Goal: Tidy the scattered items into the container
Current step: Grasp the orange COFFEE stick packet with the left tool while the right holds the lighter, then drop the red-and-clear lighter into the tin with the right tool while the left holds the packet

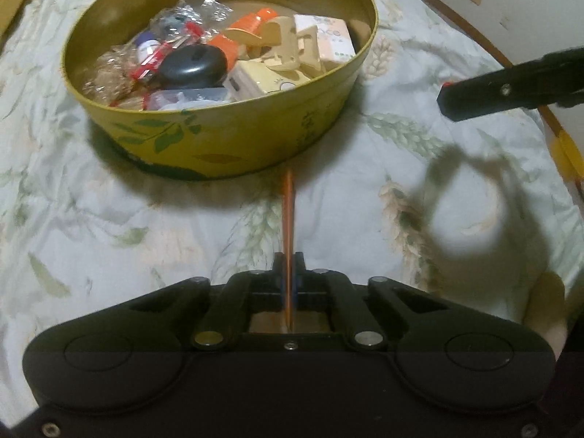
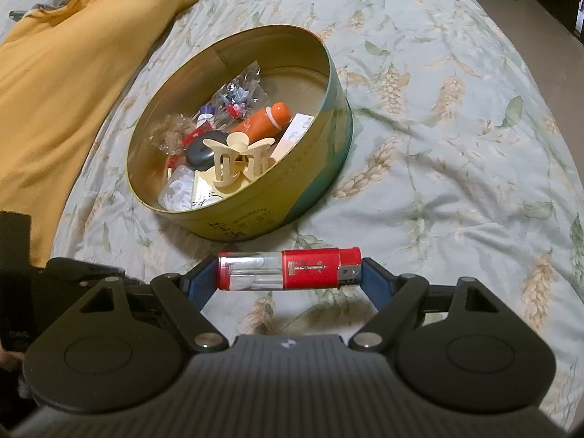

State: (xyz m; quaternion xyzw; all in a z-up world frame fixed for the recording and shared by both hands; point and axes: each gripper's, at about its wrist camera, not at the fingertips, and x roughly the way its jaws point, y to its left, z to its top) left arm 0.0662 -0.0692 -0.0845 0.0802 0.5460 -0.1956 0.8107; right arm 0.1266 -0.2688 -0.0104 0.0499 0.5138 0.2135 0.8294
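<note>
Round yellow-green tin (image 2: 233, 219) with painted leaves, lid off, standing on a bed (image 2: 456, 127) under a pale leaf-and-wheat print cover. Inside, piled toward the near wall: cream claw hair clip (image 2: 237, 162), orange tube (image 2: 262, 118), black round disc (image 2: 204, 151), small white box (image 1: 328, 38), crinkled clear bags (image 1: 197, 7), a red-and-white packet (image 1: 153, 60). Far part of the tin floor bare.

Left hand-held gripper (image 1: 289, 266) clamped tight on a thin orange stick (image 1: 288, 215); stick running straight ahead from between the pads, far tip just short of the tin's near wall. Whether it rests on the bed cover, cannot tell.

Right hand-held gripper (image 2: 290, 273) gripping a lighter (image 2: 290, 270) crosswise, end to end between blue pads, above the cover and just in front of the tin. Lighter: red body with a gold emblem, clear middle section, silver metal at the right end.

Mustard-yellow blanket (image 2: 73, 73) lying beyond the tin, to the left.
</note>
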